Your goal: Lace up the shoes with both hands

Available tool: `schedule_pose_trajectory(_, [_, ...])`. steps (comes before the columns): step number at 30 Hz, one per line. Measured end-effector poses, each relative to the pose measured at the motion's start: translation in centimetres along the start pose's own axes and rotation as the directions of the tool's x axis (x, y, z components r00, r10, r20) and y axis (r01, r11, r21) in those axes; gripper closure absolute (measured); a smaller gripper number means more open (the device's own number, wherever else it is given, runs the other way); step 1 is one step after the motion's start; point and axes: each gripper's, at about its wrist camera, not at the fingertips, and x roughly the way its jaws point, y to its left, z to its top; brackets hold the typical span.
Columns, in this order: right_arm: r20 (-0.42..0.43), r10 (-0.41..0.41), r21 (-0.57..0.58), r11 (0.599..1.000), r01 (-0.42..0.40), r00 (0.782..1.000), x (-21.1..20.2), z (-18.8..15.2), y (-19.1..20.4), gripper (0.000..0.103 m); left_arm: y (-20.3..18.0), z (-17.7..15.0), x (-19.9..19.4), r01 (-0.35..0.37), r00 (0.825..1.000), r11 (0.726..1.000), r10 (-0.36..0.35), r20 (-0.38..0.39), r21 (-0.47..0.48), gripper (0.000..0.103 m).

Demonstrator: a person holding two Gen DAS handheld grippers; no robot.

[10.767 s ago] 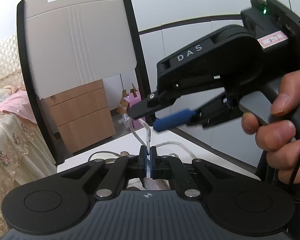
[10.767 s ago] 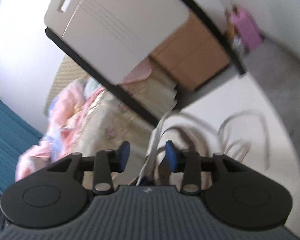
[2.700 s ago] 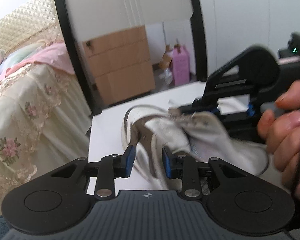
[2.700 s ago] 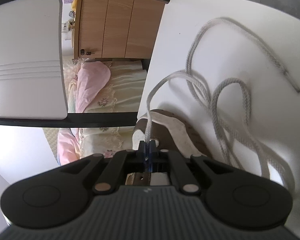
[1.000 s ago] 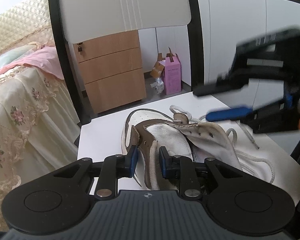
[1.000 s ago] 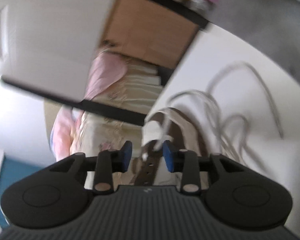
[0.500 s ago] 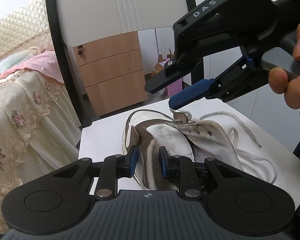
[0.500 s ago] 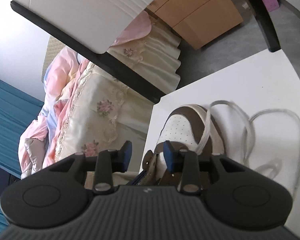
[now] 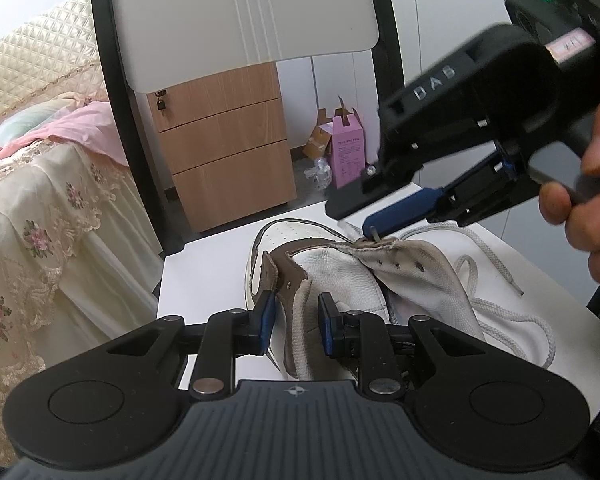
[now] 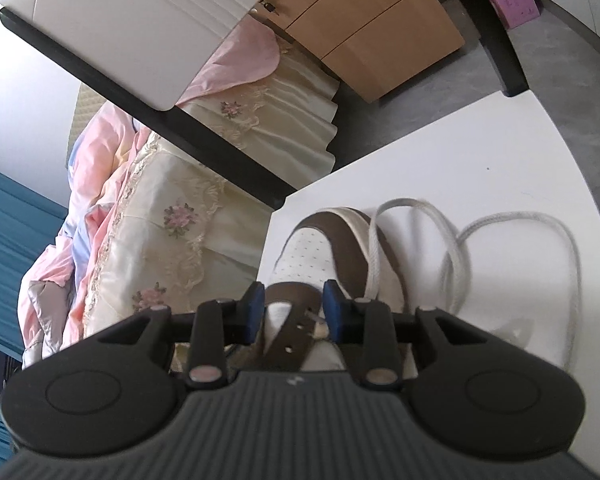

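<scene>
Left wrist view: left gripper (image 9: 293,318) part open, pads straddling brown eyelet flap of shoe (image 9: 340,268); whether pads press flap, cannot tell. Shoe lies on white surface (image 9: 204,268) just ahead of gripper. Right gripper (image 9: 360,218), held by hand (image 9: 592,200), hovers over far eyelet flap, lace tip (image 9: 374,235) at its blue pad.

Right wrist view: right gripper (image 10: 294,314) jaws closing, brown flap between pads, not visibly pinched. White lace (image 10: 456,256) looped on surface right of gripper.
</scene>
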Motion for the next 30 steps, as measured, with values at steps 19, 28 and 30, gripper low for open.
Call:
schedule_pose_trajectory(19, [0.180, -0.001, -0.140, 0.990, 0.026, 0.984, -1.7, -2.5, 0.8, 0.078, -0.4, 0.0, -0.2, -0.010, 1.000, 1.000, 0.010, 0.002, 0.030, 0.077])
schedule_pose_trajectory(28, [0.203, 0.087, 0.379, 0.912, -0.160, 0.975, -1.8, -3.3, -6.6, 0.075, 1.0, 0.7, -1.1, 0.021, 1.000, 0.998, -0.021, 0.009, -0.053, 0.077])
schedule_pose_trajectory(30, [0.211, 0.111, 0.425, 0.884, -0.193, 0.971, -1.4, -3.6, -7.2, 0.075, 1.8, 1.1, -2.0, 0.043, 0.998, 0.994, -0.038, 0.048, -0.102, 0.077])
